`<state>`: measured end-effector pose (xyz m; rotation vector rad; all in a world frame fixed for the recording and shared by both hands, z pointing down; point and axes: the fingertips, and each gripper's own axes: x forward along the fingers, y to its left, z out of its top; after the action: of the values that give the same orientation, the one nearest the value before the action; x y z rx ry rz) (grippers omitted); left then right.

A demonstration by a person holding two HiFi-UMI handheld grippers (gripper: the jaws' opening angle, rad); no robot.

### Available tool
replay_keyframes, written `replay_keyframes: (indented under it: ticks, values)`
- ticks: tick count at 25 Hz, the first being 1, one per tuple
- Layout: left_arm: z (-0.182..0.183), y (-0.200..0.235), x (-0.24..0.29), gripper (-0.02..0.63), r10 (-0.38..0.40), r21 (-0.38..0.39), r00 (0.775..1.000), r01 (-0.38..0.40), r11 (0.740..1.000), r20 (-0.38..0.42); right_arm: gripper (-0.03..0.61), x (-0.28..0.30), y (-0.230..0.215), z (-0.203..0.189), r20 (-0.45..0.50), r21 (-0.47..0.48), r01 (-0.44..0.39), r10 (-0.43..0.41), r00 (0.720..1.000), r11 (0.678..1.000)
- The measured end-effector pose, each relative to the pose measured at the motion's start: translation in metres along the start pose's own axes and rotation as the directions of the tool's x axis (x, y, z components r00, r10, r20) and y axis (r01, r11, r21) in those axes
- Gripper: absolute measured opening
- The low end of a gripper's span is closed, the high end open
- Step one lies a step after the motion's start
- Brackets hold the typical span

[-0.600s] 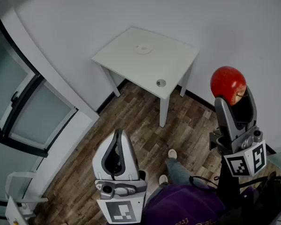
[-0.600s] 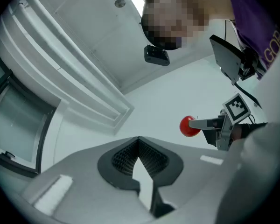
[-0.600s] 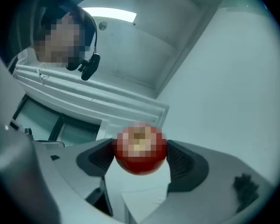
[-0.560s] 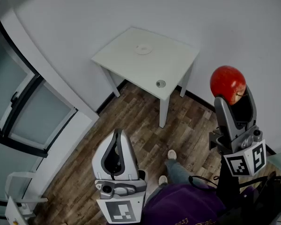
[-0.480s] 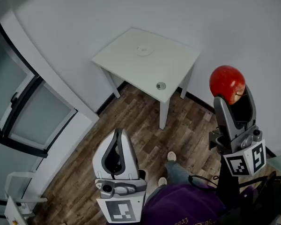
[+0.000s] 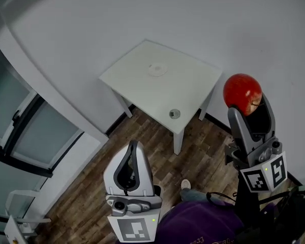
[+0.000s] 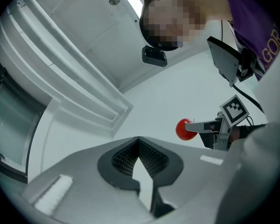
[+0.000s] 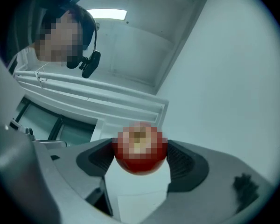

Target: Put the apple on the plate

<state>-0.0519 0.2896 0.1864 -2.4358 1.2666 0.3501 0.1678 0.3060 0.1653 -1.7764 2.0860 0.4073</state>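
A red apple sits between the jaws of my right gripper, which is shut on it and held up in the air, tilted upward. In the right gripper view the apple fills the gap between both pads. A small white plate lies on the white square table, well ahead and to the left of the apple. My left gripper hangs lower, in front of the table, its jaws shut with nothing in them. The left gripper view also shows the apple off to its right.
A small round metal object rests near the table's front corner. The table stands against a white wall over a wooden floor. Glass panels with dark frames run along the left. The person's shoe shows below.
The table and plate sit a little lower in the head view. The right gripper with the apple has drifted slightly left. Both grips look unchanged.
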Motion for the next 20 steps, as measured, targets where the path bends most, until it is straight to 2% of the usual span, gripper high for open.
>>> replay_keyframes:
  ticks: [9,20]
  values:
    - [0.003,0.005,0.009,0.006,0.026,0.015,1.0,-0.026,1.0,-0.011,0.353,0.018,0.002,0.0,0.003,0.03,-0.039,0.039,0.999,0.999]
    - [-0.004,-0.005,0.012,0.006,0.022,0.01,1.0,-0.022,1.0,-0.019,0.353,0.016,-0.006,-0.006,0.004,0.037,-0.044,0.044,0.999,0.998]
